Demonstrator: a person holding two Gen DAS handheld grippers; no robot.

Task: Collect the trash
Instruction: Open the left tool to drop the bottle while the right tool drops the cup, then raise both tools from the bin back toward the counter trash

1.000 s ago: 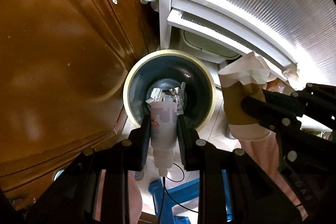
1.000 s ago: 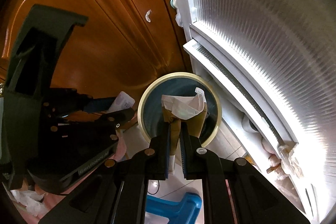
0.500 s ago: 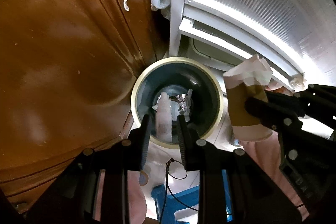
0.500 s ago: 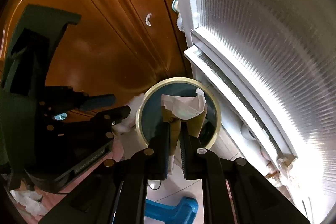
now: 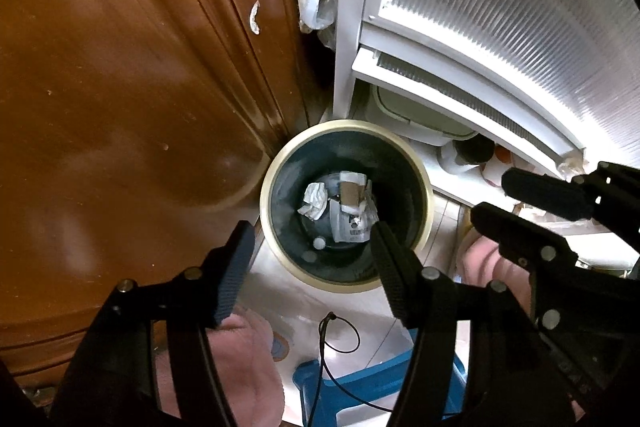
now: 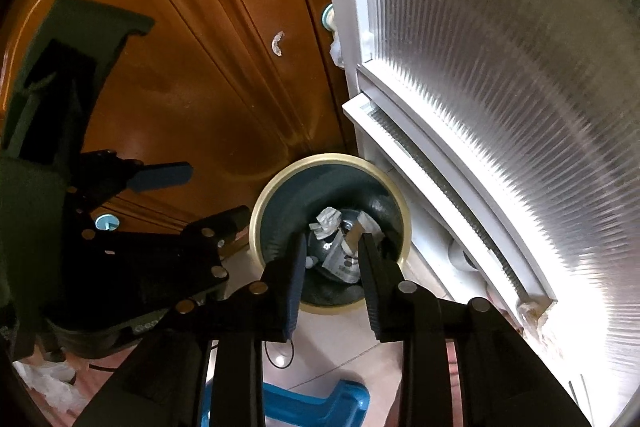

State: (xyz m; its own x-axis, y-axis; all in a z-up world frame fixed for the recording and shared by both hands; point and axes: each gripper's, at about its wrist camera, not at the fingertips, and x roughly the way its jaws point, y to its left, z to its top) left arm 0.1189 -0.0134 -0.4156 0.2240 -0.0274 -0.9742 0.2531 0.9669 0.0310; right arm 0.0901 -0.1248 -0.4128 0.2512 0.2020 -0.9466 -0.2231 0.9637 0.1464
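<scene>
Both tools released; bin [image 5: 425, 187] now holds tube [image 5: 349, 225], paper cup [image 5: 352, 191], crumpled paper [image 5: 314, 201].

The trash bin [image 5: 346, 205] is stood on the floor in the corner between the wooden door [image 5: 120, 87] at nine o'clock and the ribbed glass panel [image 5: 500, 7] at two o'clock. Crumpled paper [image 5: 314, 201] and a squeezed tube [image 5: 350, 227] are lain at its bottom. A plastic stool [image 5: 360, 387] is set at six o'clock.
</scene>
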